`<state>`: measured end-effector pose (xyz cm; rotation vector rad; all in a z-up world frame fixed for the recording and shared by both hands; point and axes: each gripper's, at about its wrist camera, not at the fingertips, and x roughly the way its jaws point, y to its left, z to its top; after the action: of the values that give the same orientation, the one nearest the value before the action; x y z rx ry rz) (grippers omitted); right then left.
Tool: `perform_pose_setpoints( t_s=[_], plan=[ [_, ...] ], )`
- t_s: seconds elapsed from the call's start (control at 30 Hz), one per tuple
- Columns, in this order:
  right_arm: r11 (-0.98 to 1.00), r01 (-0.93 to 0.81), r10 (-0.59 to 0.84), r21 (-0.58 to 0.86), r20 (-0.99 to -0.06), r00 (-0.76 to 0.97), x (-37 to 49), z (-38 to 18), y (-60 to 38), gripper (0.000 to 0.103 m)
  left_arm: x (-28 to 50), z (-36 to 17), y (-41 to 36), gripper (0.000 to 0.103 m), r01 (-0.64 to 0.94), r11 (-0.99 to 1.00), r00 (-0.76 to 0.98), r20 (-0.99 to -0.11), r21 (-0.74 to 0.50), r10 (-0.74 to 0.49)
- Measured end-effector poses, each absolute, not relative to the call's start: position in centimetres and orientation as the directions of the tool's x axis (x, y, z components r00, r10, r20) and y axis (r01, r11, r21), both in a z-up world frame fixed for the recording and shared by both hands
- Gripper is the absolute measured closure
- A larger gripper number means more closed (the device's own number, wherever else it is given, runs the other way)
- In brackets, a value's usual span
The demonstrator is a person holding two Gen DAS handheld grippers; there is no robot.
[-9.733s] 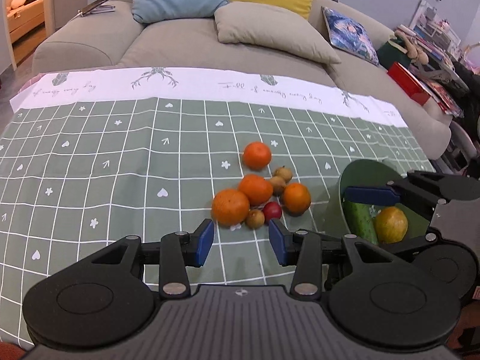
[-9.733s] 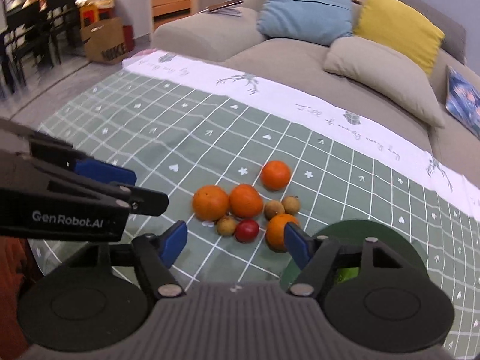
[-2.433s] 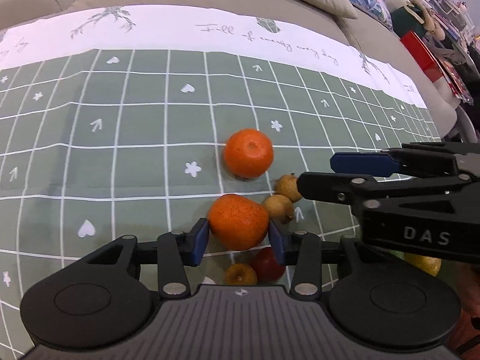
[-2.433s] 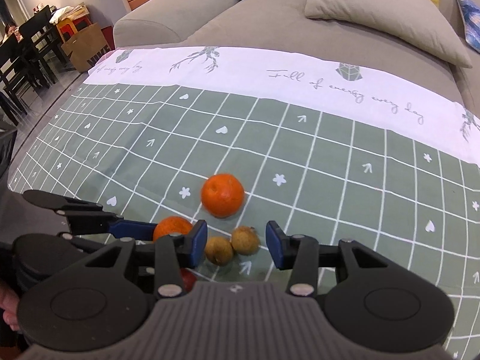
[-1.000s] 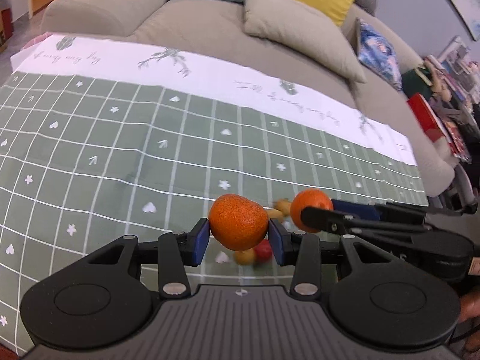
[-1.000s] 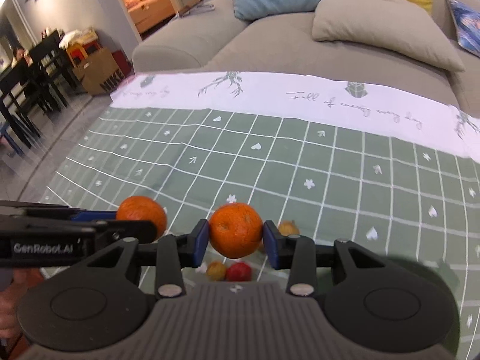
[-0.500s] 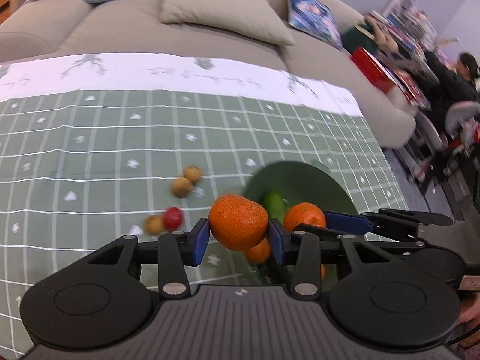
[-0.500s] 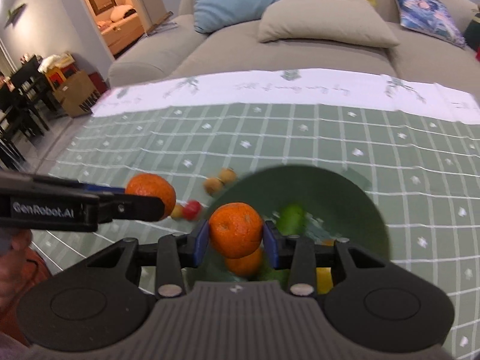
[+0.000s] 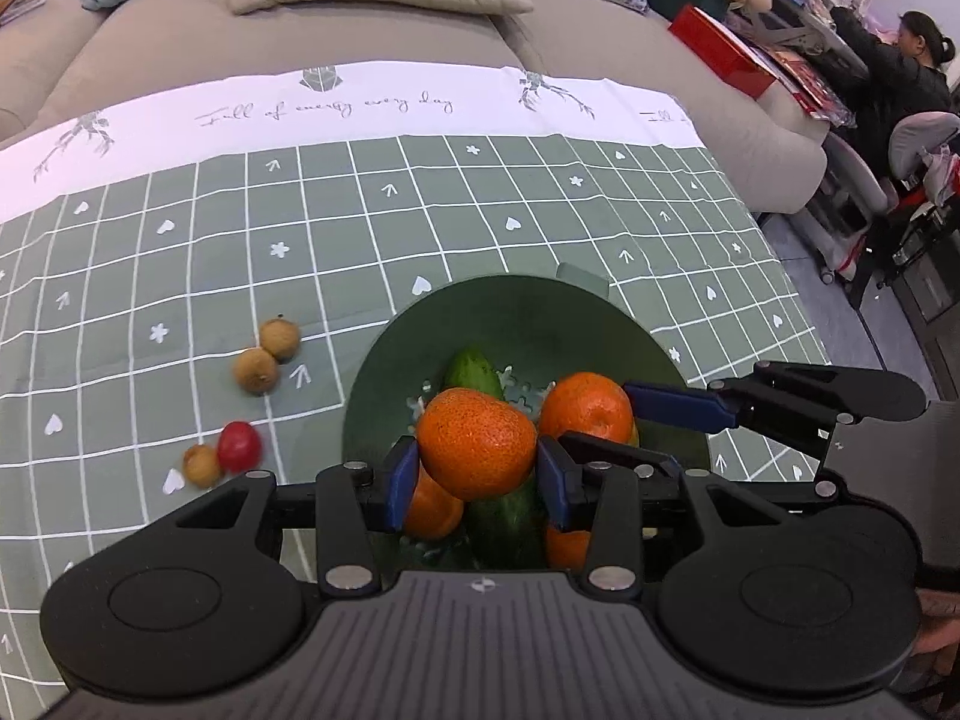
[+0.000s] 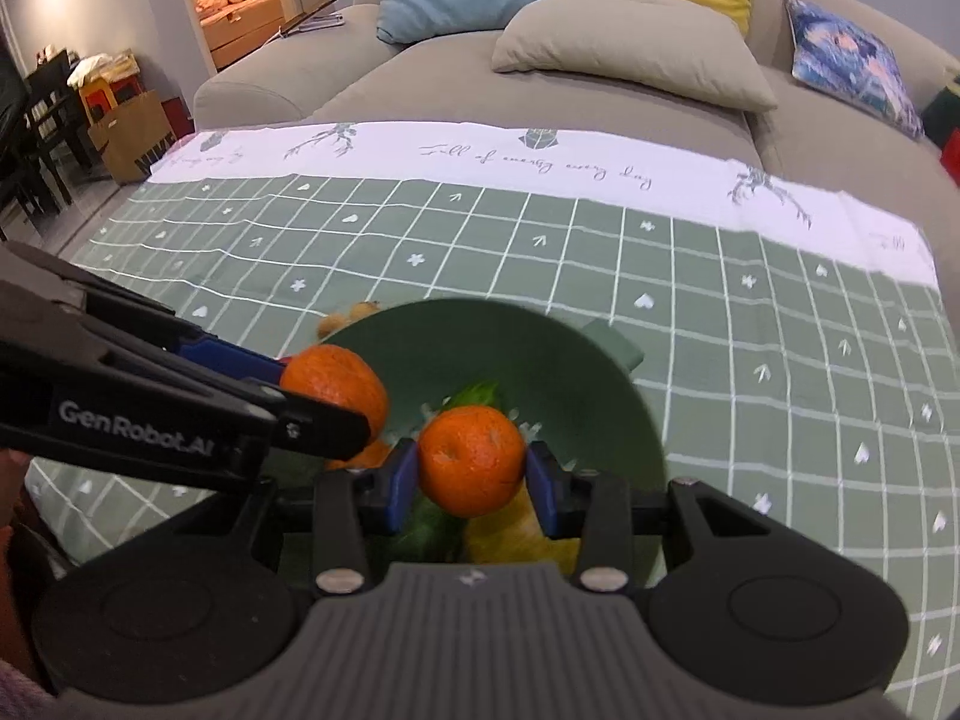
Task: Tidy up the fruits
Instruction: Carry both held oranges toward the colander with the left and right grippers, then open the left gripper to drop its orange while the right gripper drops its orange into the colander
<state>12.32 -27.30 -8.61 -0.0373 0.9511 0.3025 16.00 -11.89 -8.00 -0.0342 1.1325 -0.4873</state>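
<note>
My left gripper is shut on an orange held over the green bowl. Beside it my right gripper is shut on a second orange, also above the bowl. In the right wrist view the right gripper clamps its orange, and the left gripper's orange hangs at the left over the bowl. Inside the bowl lie a cucumber, more oranges and a yellow fruit. Two brown longans, a third longan and a small red fruit lie on the cloth.
The green checked tablecloth covers the table, with a white border at its far edge. A grey sofa with cushions stands behind. A seated person is at far right beside cluttered furniture.
Both grippers have carried their oranges to the right, from above the fruit pile to over the green bowl. The loose longans and red fruit have slid left in view.
</note>
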Motion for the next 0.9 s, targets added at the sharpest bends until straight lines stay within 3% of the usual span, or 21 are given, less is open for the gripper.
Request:
perform_pose_setpoints(
  t_s=[0.43, 0.8, 0.9],
  plan=[
    [0.932, -0.361, 0.189, -0.013, -0.834, 0.518, 15.2, -10.8, -26.5, 0.067, 18.4, -10.5, -13.7, 0.056, 0.296, 0.929, 0.279, -0.909, -0.224, -0.308],
    [0.936, -0.353, 0.199, 0.021, -0.856, 0.478, 16.0, -12.2, -26.7, 0.065, 19.4, -11.9, -13.2, 0.055, 0.278, 0.935, 0.238, -0.927, -0.220, -0.289],
    [0.940, -0.341, 0.198, 0.031, -0.862, 0.467, 16.0, -12.3, -26.9, 0.064, 19.5, -12.0, -13.2, 0.048, 0.277, 0.937, 0.230, -0.932, -0.213, -0.280]
  ],
)
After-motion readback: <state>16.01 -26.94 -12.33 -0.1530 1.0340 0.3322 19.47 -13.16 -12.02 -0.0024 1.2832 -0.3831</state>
